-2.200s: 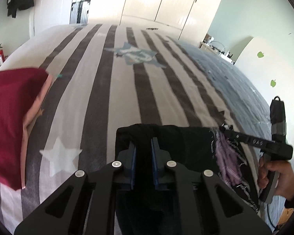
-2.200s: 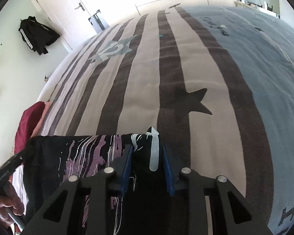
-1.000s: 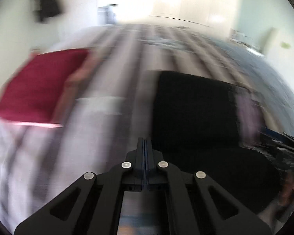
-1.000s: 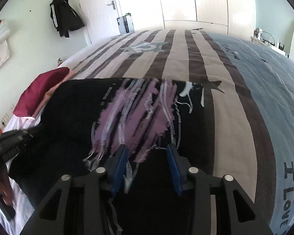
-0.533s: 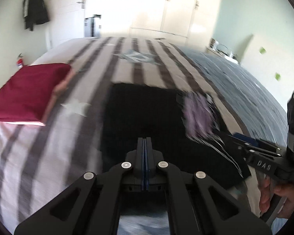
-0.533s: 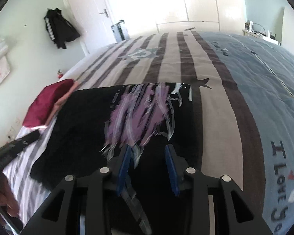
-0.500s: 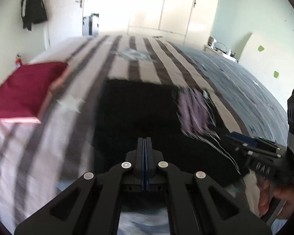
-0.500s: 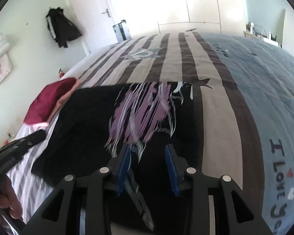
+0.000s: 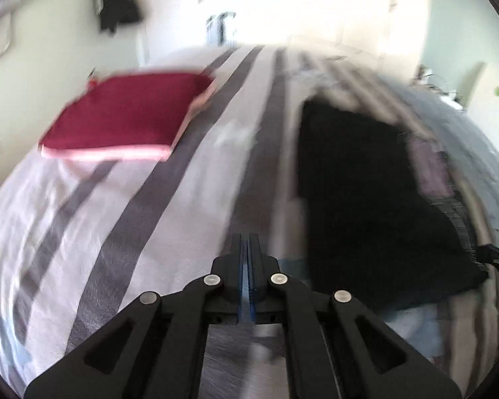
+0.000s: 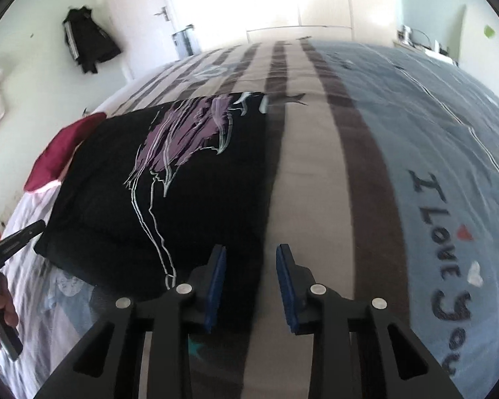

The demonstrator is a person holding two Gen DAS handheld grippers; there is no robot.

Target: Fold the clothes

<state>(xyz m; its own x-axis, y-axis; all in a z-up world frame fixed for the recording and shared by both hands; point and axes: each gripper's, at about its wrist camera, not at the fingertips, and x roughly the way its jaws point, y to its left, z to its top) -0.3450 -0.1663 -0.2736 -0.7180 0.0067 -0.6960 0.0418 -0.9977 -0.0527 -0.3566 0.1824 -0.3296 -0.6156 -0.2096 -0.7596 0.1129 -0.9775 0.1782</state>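
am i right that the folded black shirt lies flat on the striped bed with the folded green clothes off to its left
Not quite: the folded clothes to the left of the black shirt are dark red, not green, as the left wrist view shows. The rest holds: the shirt lies flat and folded on the striped bed.

Matt black cloth shirt (image 10: 189, 179) on a soft, creased cotton bedspread (image 10: 309, 179)

Closed, empty left gripper (image 9: 248, 252) above striped bedspread (image 9: 116, 216), between black T-shirt (image 9: 366, 199) and folded red garment (image 9: 126, 116).
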